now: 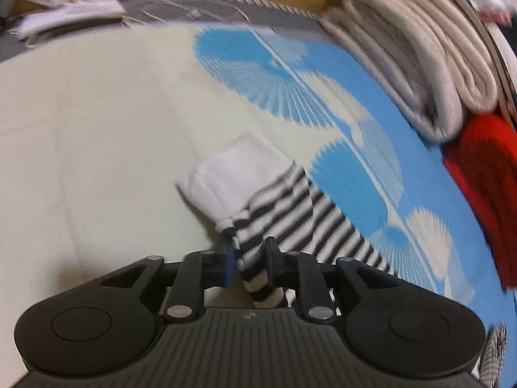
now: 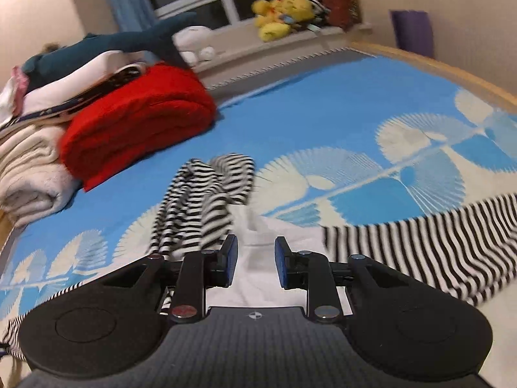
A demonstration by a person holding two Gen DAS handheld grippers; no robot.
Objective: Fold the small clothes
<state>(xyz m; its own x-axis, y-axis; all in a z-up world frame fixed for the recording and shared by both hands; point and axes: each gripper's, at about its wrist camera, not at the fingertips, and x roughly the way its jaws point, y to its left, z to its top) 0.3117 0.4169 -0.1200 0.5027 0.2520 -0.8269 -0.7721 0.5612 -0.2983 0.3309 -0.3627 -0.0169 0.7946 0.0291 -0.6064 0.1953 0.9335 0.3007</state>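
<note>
A small black-and-white striped garment lies on the bed. In the left wrist view its striped sleeve ends in a white cuff and runs back between my fingers. My left gripper is shut on that sleeve. In the right wrist view a bunched striped sleeve lies ahead to the left, and a flat striped part spreads to the right. The white part of the garment fills the gap of my right gripper, whose pads close on it.
The bed cover is blue with pale fan shapes. A folded red cloth and a stack of cream towels stand at one side, seen as red cloth and cream towels in the left view. Plush toys line a window sill.
</note>
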